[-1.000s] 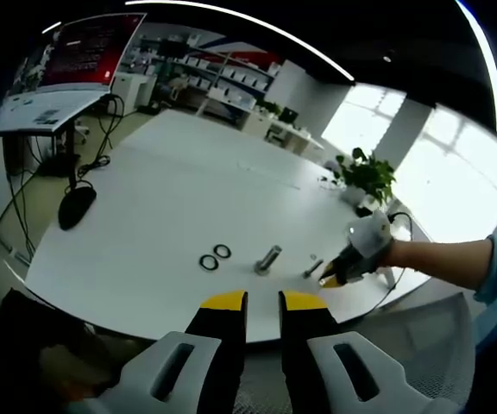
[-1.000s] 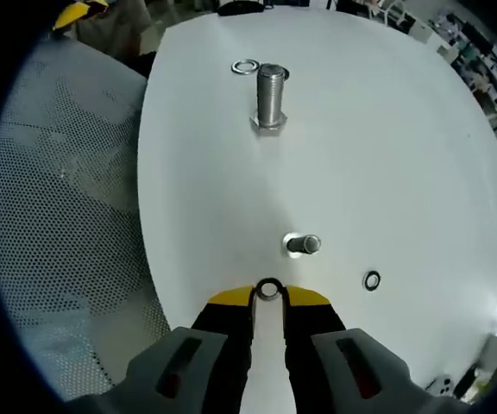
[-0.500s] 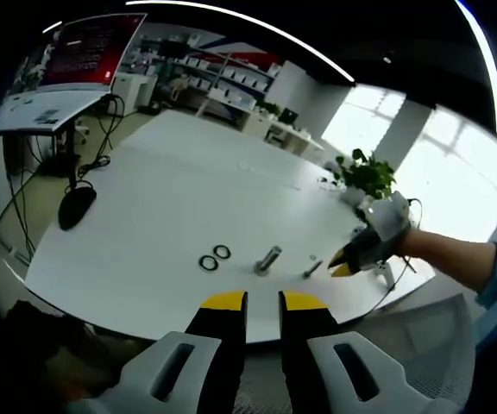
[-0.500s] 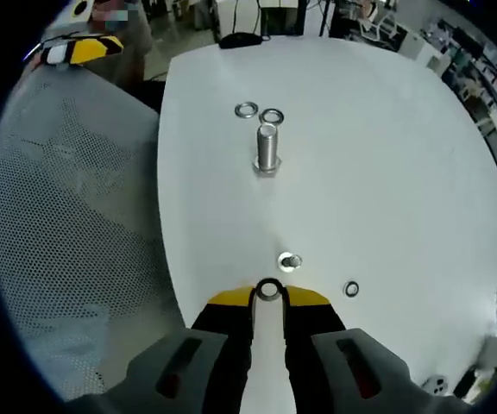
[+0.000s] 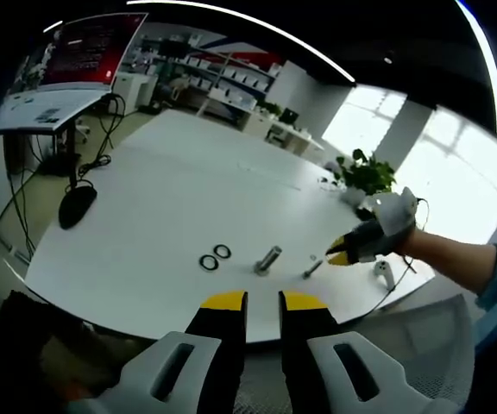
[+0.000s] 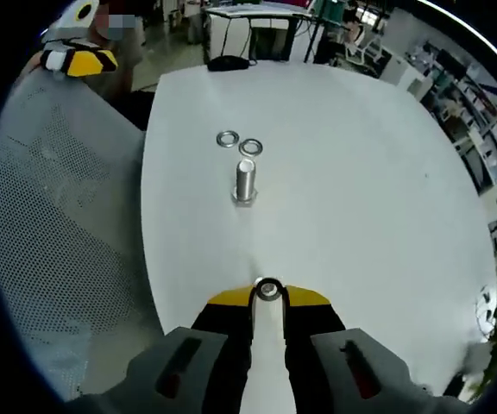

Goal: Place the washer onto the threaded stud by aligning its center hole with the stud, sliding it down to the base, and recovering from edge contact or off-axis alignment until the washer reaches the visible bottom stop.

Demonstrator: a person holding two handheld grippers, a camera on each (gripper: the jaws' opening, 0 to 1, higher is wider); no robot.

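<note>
Holding: washer (image 6: 268,290) pinched edge-on between the right gripper (image 6: 268,293) tips, hole facing the camera, so the bore stays visible for lining up.
Position: washer sits up off the table (image 6: 361,216); in the left gripper view the right gripper (image 5: 342,252) hovers above and just beside the small stud (image 5: 312,268).
Stud: small stud probably hidden behind the washer in the right gripper view; cannot tell alignment.
Other stud: big stud (image 6: 245,182) stands upright on its hex base, well ahead of the jaws.
Spares: two loose washers (image 6: 238,142) flat on the table just beyond it.
Left gripper: left gripper (image 5: 263,300) jaws slightly apart, holding nothing, parked off the table edge, clear of the work.
Next: judging by this, centre the bore over the stud, then lower.
</note>
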